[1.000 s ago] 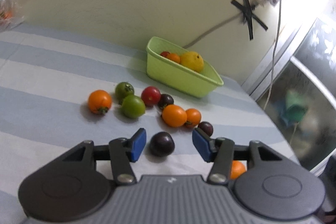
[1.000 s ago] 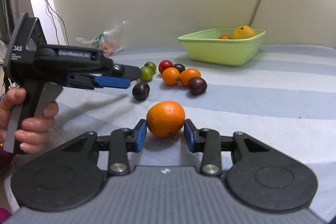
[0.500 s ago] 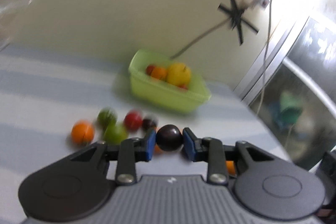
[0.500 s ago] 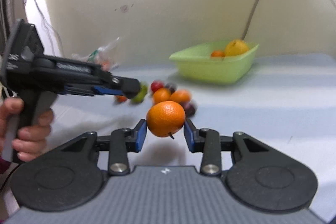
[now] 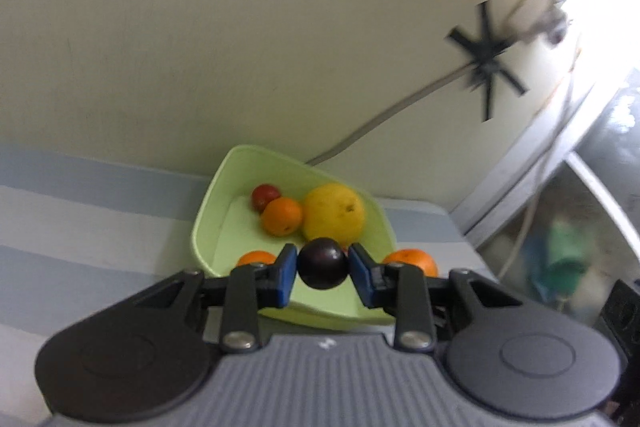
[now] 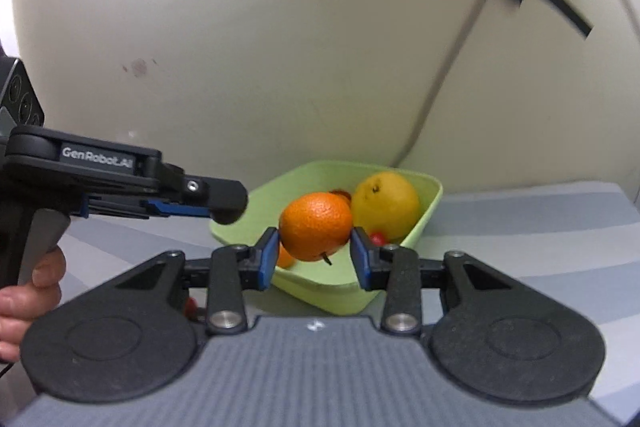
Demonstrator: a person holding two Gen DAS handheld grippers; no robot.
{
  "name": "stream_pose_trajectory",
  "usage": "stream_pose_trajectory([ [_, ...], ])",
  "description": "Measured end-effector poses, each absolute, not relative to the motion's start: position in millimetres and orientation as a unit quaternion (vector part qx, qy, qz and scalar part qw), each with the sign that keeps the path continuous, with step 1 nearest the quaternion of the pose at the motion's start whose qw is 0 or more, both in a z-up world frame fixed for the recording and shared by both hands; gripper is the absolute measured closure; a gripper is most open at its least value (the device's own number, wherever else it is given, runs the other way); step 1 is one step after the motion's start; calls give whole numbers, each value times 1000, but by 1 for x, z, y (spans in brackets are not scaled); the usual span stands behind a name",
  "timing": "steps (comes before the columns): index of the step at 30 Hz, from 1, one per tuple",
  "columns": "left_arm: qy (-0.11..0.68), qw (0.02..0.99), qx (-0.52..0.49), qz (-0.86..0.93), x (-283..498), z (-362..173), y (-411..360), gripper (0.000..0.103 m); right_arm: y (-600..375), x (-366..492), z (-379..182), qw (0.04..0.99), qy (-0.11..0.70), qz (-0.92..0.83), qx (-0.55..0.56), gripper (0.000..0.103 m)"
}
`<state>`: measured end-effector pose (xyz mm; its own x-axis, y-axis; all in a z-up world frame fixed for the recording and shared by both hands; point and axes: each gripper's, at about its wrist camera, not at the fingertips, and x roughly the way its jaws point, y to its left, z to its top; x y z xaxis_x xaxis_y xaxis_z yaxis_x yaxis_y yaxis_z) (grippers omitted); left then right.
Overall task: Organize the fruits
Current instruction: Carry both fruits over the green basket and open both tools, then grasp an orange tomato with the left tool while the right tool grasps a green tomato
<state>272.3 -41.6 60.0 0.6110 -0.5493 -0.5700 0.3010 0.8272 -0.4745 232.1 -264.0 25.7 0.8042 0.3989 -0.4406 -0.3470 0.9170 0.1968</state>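
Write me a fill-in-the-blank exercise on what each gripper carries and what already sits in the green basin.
1. The left gripper is shut on a dark ____.
2. The right gripper is shut on an ____.
3. The largest fruit in the green basin is ____ in colour.
4. Beside that big fruit, at the basin's far end, lies a small ____ tomato.

Missing words: plum; orange; yellow; red

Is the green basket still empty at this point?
No: the left wrist view shows the green basket already holding a large yellow fruit, an orange one and a small red one.
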Motion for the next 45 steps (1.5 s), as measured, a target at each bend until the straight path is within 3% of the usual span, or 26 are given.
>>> stream_pose_trajectory([
  [4,382,878,-171,-233,294,45,-48,74,-258,248,17,947,255,193,37,60],
  [8,383,881,-158,-227,304,40,-56,63,-249,243,18,952,240,192,9,49],
  [14,364,882,-176,-242,282,55,-29,62,-252,217,30,956,219,195,22,49],
  [23,310,912,-196,-185,179,64,82,61,-240,132,32,940,211,266,25,51],
  [30,338,905,-202,-163,146,26,94,51,-180,102,16,931,198,294,-86,63],
  [34,345,895,-222,-175,156,20,89,47,-151,114,14,922,205,313,-102,64],
  [43,349,897,-205,-174,164,8,73,55,-122,164,-3,907,269,311,-91,63],
  [45,347,901,-200,-167,164,6,73,64,-120,168,-6,901,281,320,-84,64],
])
